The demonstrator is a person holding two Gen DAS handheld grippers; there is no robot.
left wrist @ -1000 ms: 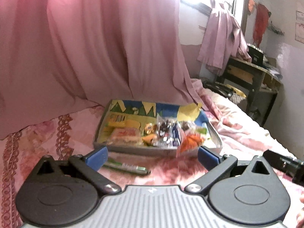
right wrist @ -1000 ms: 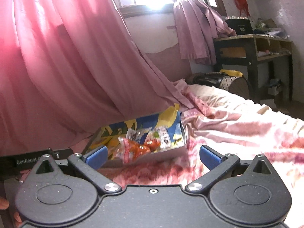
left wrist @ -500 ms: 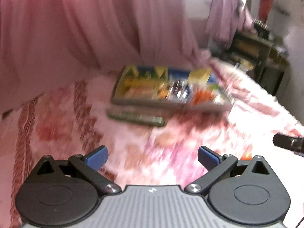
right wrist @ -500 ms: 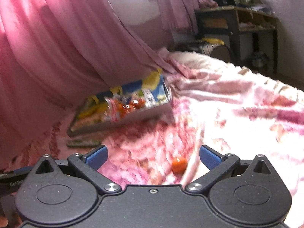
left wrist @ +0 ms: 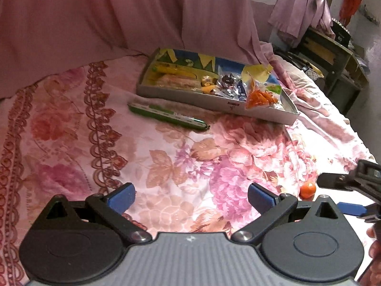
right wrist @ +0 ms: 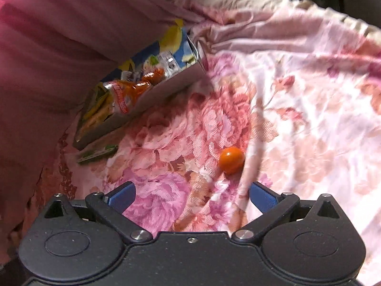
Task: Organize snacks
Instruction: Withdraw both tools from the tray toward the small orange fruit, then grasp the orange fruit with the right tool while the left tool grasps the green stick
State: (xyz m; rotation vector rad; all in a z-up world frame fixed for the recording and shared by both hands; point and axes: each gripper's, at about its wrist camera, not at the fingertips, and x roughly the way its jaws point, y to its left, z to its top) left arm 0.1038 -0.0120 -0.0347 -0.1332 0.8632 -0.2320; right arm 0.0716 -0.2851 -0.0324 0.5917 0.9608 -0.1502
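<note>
We note a bed with a floral pink bedspread (left wrist: 190, 157) filling the lower frame. A pink curtain (left wrist: 107, 19) covers the upper left. At upper right hangs a lilac cloth (left wrist: 300, 9) beside a dark wooden shelf unit (left wrist: 333, 54) against a pale wall (left wrist: 371, 54). Daylight enters at the top right.

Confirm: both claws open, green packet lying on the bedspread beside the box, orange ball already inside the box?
Not quite. The orange ball lies loose on the bedspread, just ahead of the right claw, outside the box; the right wrist view shows it. The rest holds.
</note>
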